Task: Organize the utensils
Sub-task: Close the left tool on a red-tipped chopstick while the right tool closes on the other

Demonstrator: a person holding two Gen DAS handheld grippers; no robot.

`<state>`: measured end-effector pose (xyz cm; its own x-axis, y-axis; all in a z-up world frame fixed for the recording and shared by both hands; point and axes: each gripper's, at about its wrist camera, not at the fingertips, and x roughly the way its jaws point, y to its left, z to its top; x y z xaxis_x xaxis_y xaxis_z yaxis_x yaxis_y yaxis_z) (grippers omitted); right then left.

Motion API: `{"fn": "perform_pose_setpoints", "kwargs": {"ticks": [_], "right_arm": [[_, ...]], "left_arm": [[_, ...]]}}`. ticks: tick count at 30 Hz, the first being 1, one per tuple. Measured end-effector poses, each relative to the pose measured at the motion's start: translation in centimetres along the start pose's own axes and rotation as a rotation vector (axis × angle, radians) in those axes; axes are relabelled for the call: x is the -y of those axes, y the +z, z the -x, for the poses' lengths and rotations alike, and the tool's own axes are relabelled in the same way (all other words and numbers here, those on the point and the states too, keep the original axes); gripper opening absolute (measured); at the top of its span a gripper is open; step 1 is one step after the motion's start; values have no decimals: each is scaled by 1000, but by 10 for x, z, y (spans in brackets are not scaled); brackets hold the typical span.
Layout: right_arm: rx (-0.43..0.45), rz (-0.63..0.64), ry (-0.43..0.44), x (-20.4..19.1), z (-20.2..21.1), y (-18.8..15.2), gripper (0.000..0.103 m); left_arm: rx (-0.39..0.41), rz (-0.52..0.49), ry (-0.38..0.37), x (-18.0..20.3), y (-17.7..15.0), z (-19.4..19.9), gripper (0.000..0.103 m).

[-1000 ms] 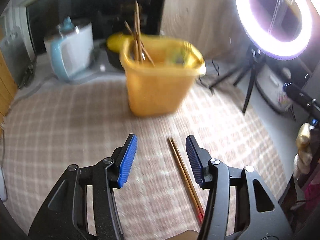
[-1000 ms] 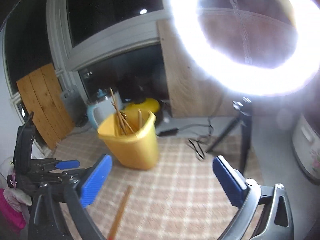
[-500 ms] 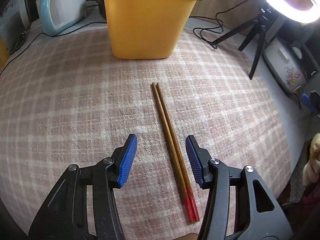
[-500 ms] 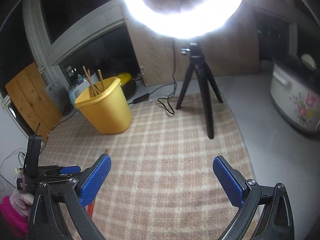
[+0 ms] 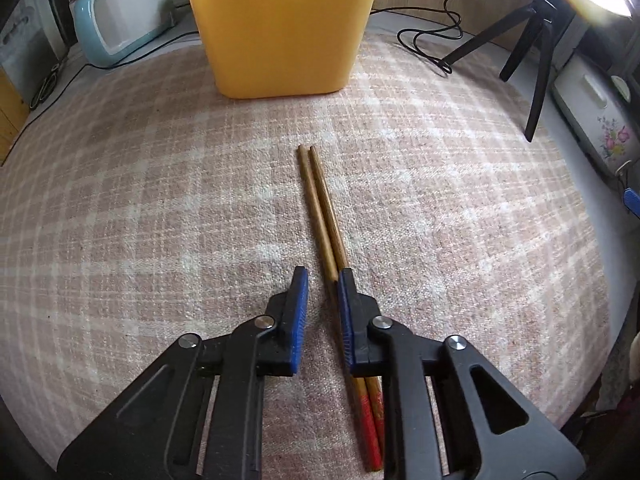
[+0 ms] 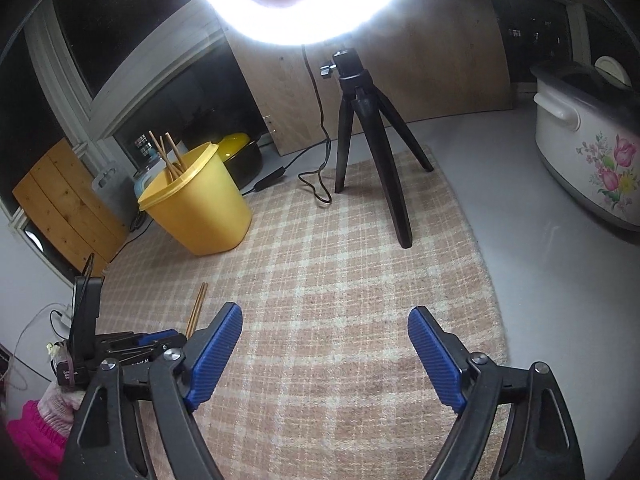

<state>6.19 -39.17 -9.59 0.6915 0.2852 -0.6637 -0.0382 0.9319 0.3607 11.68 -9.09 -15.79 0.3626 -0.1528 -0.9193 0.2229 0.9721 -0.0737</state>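
Observation:
A pair of brown chopsticks (image 5: 322,208) with red ends lies on the checked mat (image 5: 140,208), pointing toward a yellow bin (image 5: 280,24). My left gripper (image 5: 322,280) is low over the mat, its jaws narrowed with a small gap; the right finger (image 5: 346,312) lies over the chopsticks, which pass under it. In the right wrist view the chopsticks (image 6: 198,308) show beside the left gripper (image 6: 160,336), and the yellow bin (image 6: 200,208) holds several chopsticks. My right gripper (image 6: 324,320) is wide open and empty above the mat.
A ring light on a black tripod (image 6: 368,132) stands at the mat's far edge, its cable (image 5: 432,40) trailing behind the bin. A light blue kettle (image 5: 120,16) is far left. A white flowered cooker (image 6: 592,140) sits right of the mat.
My left gripper's jaws have narrowed a lot and it has moved down and forward along the chopsticks toward the bin. My right gripper has tilted down slightly, still wide open.

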Motion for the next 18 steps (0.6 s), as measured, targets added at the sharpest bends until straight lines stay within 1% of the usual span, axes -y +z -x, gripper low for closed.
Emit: {"fn": "perform_pose_setpoints", "kwargs": {"ticks": [5,8,9,11,13,16,18], "right_arm": [[-10,-4,21,7,1,-1,87],[-21,-2,31,9,0,-3,86],[-24,0,35,9,0,-3,86],[-29,1,39,9,0,-3,84],[-43,-4,51,7,-2,-3,81],[-63,-4,62,2,-7,-3,79],[-81,-7,71,-5,-11,-4,75]], "left_arm": [[-5,-31,40,11,3,-5,11],[-29,-37,44,17,5,-15,11],[-24,-35,46,17,6,-17,11],[-29,-18,36,15,9,-19,11],[-31,-1,24,11,12,-21,7],[-33,3,19,7,14,-21,5],[-32,17,2,3,15,-22,5]]}}
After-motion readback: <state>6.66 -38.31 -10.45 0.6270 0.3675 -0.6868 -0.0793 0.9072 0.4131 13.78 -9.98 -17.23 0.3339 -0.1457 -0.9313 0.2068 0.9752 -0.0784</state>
